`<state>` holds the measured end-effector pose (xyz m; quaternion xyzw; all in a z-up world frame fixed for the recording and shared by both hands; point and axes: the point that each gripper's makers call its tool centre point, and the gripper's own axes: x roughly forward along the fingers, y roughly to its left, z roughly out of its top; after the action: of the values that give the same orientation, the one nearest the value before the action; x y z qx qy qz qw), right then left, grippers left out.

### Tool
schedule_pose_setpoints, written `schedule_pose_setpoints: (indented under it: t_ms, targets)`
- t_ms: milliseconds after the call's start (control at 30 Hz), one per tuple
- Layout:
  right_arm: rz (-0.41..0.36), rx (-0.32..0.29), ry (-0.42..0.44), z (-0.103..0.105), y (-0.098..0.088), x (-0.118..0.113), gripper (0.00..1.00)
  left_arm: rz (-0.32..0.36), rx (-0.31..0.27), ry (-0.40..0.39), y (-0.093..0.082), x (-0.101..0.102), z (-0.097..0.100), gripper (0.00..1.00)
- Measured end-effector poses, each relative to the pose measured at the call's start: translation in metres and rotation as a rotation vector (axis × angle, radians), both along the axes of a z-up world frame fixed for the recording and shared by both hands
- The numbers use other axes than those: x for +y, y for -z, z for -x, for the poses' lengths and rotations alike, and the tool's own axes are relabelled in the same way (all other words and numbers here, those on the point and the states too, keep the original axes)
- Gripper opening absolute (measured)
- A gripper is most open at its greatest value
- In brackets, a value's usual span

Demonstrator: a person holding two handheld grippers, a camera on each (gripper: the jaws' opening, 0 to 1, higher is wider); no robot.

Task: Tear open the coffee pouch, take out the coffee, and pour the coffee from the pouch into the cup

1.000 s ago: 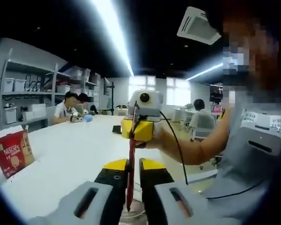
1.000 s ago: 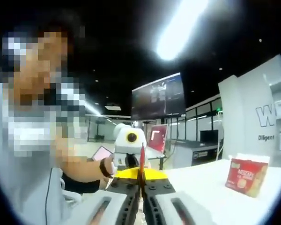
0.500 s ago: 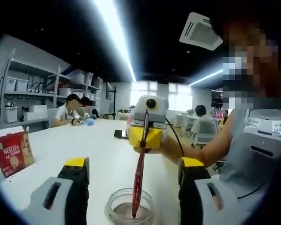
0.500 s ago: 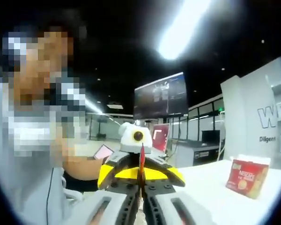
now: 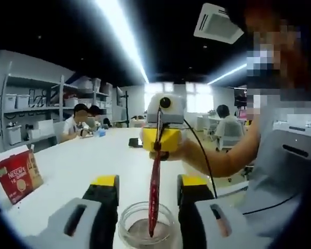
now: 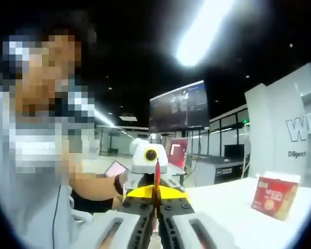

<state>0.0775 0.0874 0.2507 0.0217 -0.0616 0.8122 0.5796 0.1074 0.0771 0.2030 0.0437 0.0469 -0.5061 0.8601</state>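
Two grippers meet over a long white table [image 5: 72, 171]: the right gripper [image 5: 159, 150] pinches the top of a thin red coffee pouch [image 5: 154, 192], which hangs straight down with its lower end inside a clear glass cup [image 5: 145, 228] holding brown powder. The left gripper [image 5: 146, 205] stands with its jaws parted on either side of the pouch, not touching it. A red coffee box [image 5: 16, 175] stands well off on the table.
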Motion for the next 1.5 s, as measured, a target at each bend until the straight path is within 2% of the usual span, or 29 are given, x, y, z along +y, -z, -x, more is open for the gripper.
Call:
schedule_pose_setpoints:
  t_ms: [133,233,467,667,733,767,933,1000,1067,1133,1233,1367,1400,1500]
  targets:
    - [-0.002,-0.002,0.0,0.001,-0.001,0.0,0.02,-0.005,-0.003,0.013,0.0,-0.003,0.004,0.23]
    - [-0.008,-0.004,0.002,0.001,-0.002,-0.001,0.02,-0.007,-0.02,0.026,-0.001,-0.003,0.006,0.14]
    - [-0.008,-0.003,-0.001,0.001,-0.002,-0.001,0.02,-0.029,-0.044,0.038,0.001,-0.003,0.008,0.06]
    - [-0.007,0.018,0.01,-0.003,-0.002,0.0,0.04,-0.022,-0.042,0.045,0.0,-0.002,0.006,0.04]
    - [-0.033,-0.003,0.006,-0.003,-0.003,0.001,0.1,-0.004,-0.006,0.027,0.0,0.001,0.002,0.04]
    - [-0.045,-0.006,-0.002,-0.002,-0.004,0.0,0.19,0.018,0.02,0.033,-0.002,0.002,0.002,0.04]
    - [-0.07,-0.022,0.027,-0.007,-0.006,0.003,0.47,0.028,0.018,0.034,-0.004,0.002,0.001,0.04]
    - [-0.08,-0.01,0.032,-0.01,-0.007,0.004,0.6,0.018,0.019,0.036,-0.002,0.001,0.001,0.04]
    - [-0.073,0.004,0.039,-0.013,-0.006,0.007,0.77,0.009,0.021,0.029,0.0,0.001,0.0,0.04]
    - [-0.082,-0.008,0.064,-0.018,-0.007,0.008,0.86,0.008,0.028,0.031,0.001,0.001,0.0,0.04]
    - [-0.083,-0.002,0.085,-0.024,-0.008,0.009,0.93,0.006,0.028,0.03,0.001,0.001,0.0,0.04]
    - [-0.086,-0.009,0.094,-0.027,-0.009,0.009,0.95,0.006,0.026,0.029,0.0,0.002,0.0,0.04]
    - [-0.082,-0.011,0.092,-0.026,-0.008,0.01,0.92,0.007,0.028,0.028,0.0,0.002,0.0,0.04]
    - [-0.039,-0.022,0.07,-0.02,-0.003,0.007,0.55,0.003,0.032,0.029,0.001,0.002,0.0,0.04]
